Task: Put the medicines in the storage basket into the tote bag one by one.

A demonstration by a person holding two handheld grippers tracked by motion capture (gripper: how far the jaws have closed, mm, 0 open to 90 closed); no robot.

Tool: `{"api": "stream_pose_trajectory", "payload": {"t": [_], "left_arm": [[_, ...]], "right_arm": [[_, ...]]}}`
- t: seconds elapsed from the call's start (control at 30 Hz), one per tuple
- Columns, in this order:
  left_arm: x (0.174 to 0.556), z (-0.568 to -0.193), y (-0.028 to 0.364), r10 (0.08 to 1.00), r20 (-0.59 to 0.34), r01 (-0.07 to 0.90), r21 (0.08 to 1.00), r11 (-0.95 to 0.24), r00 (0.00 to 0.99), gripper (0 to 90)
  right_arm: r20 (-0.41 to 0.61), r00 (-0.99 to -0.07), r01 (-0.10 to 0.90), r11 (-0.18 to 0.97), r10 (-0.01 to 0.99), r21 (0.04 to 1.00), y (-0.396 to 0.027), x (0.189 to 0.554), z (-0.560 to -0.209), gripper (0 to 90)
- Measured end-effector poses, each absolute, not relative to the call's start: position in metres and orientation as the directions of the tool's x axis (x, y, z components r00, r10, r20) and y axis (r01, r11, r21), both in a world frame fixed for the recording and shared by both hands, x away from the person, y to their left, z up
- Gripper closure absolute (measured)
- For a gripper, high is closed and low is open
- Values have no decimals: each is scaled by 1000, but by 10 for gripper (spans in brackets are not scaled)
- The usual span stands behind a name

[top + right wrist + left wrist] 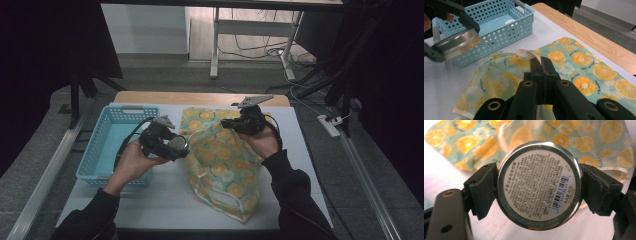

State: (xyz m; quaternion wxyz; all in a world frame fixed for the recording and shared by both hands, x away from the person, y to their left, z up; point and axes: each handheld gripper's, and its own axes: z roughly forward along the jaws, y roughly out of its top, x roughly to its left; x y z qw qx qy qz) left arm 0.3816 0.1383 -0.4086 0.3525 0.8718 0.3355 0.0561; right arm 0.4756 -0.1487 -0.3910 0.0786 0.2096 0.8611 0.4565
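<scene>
High view: left claw (176, 145) clamps a round tin (179, 145) on its edges, held in the air between the blue basket (100, 150) on its outer side and the orange-print bag (225, 165) on its inner side, with the tin just off the bag's near edge. Right claw (239, 123) sits over the bag's top part, jaws together on the cloth, lifting it a bit. Left gripper view: tin's labelled face (539, 185) sits square between the two black pads (484, 188), both pressing its rim, so the jaws stand wide but gripped; bag (564, 135) lies beyond and below the claw, white worktop (446, 170) under it. Right gripper view: right claw (541, 62) fully closed, pinching the bag's hem (525, 53) right at its tips; tin (456, 43) in the other claw hangs up and to the side, in front of the basket (506, 27). Progress, my read: tin is picked up and the bag mouth is held; whether the tin is headed into the bag or out to the basket can't be told. Placing and release are left.
</scene>
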Motion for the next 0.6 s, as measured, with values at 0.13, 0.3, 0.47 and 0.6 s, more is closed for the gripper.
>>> {"api": "stream_pose_trajectory", "payload": {"t": [0.13,0.3,0.47,0.6], "left_arm": [[383,-410,120,597,-139,526,654,-544,790,201],[386,-410,99,561,-130,496,653,-572,818,201],[390,-413,76,529,-119,469,649,-599,840,201],[394,-418,61,511,-112,454,643,-617,852,201]], "right_arm": [[58,-898,293,496,436,817,-150,477,-392,900],[60,-895,298,492,442,818,-151,478,-393,900],[60,-894,300,493,445,817,-150,480,-393,900],[58,-892,303,496,449,814,-150,481,-394,900]]}}
